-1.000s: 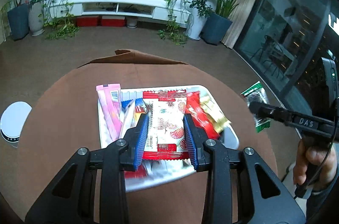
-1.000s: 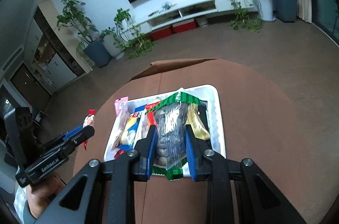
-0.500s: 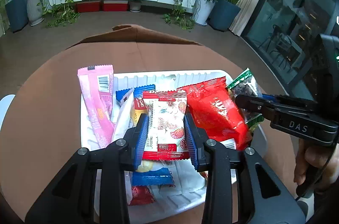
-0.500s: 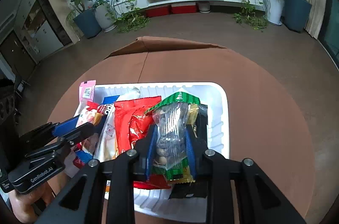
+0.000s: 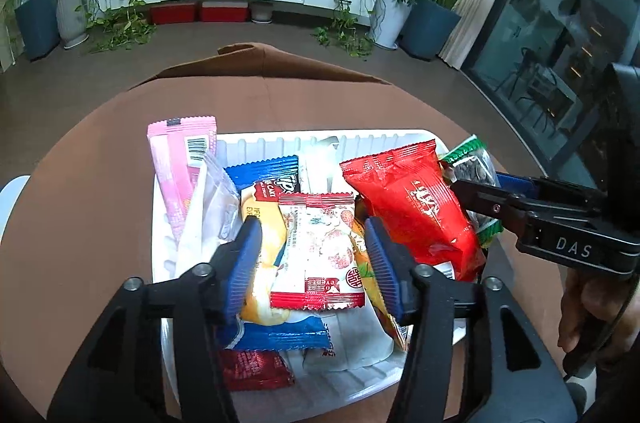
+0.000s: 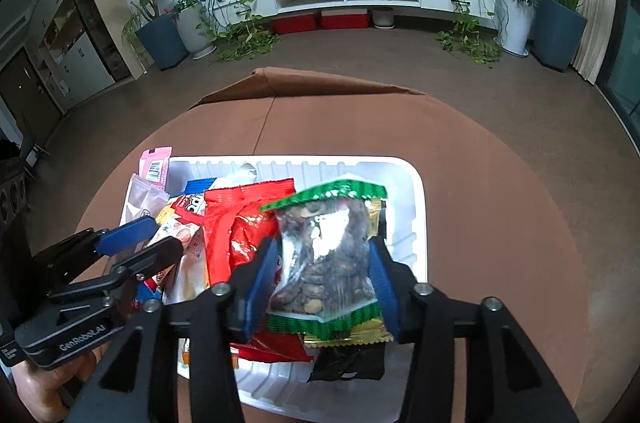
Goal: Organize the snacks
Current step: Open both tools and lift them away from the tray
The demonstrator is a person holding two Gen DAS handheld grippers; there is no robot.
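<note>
A white tray (image 5: 360,139) on the round brown table (image 5: 100,183) holds several snack packets. My left gripper (image 5: 314,239) is open around a white-and-red packet (image 5: 320,247) that lies on the pile. My right gripper (image 6: 324,263) is open around a green-edged clear nut packet (image 6: 324,251) resting on a gold packet and a big red bag (image 6: 236,223). The red bag (image 5: 412,207) and the nut packet (image 5: 472,163) also show in the left wrist view, as does the right gripper (image 5: 492,195). The left gripper (image 6: 140,243) shows in the right wrist view.
A pink packet (image 5: 180,167) leans over the tray's left rim (image 6: 176,167). Blue, yellow and clear packets fill the tray's left half. A black packet (image 6: 348,363) lies at the tray's near side. A folded cloth edge (image 5: 256,63) hangs at the table's far side.
Both grippers have come down over the tray and their jaws have widened. The white-and-red packet and the nut packet now rest on the pile.
</note>
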